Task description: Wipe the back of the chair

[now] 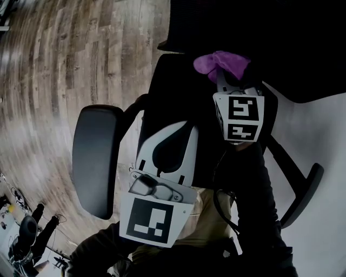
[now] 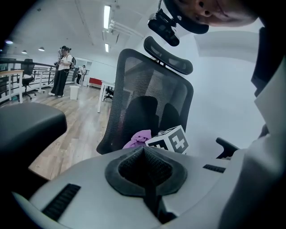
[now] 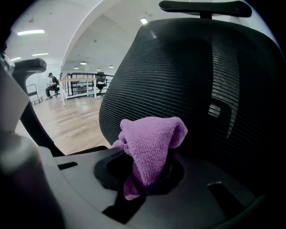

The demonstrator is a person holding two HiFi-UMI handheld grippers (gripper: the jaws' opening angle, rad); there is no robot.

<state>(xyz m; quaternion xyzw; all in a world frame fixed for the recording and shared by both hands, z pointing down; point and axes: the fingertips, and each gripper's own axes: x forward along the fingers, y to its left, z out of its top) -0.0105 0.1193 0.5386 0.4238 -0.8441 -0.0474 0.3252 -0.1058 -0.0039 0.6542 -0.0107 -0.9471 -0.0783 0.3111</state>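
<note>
The chair back (image 3: pixel 187 76) is black mesh with a headrest (image 3: pixel 204 6) above it. It fills most of the right gripper view. A purple cloth (image 3: pixel 149 150) sits low on this back, right up against the mesh. I cannot tell whether it actually presses on it. The right tongs (image 3: pixel 143 172) are clamped on the cloth. Its lower end is pinched between the two jaws, and the bunched upper part stands out beyond the tips toward the mesh.

The left tongs (image 2: pixel 145 167) are pressed together with nothing between them. They stay apart from the cloth and point at the chair back from farther off, and their view shows the cloth and the right marker cube (image 2: pixel 172 139) low against the mesh. In the head view a black armrest (image 1: pixel 97 157) lies left of the left tongs, over a wooden floor (image 1: pixel 54 65). A person (image 2: pixel 62 71) stands far off.
</note>
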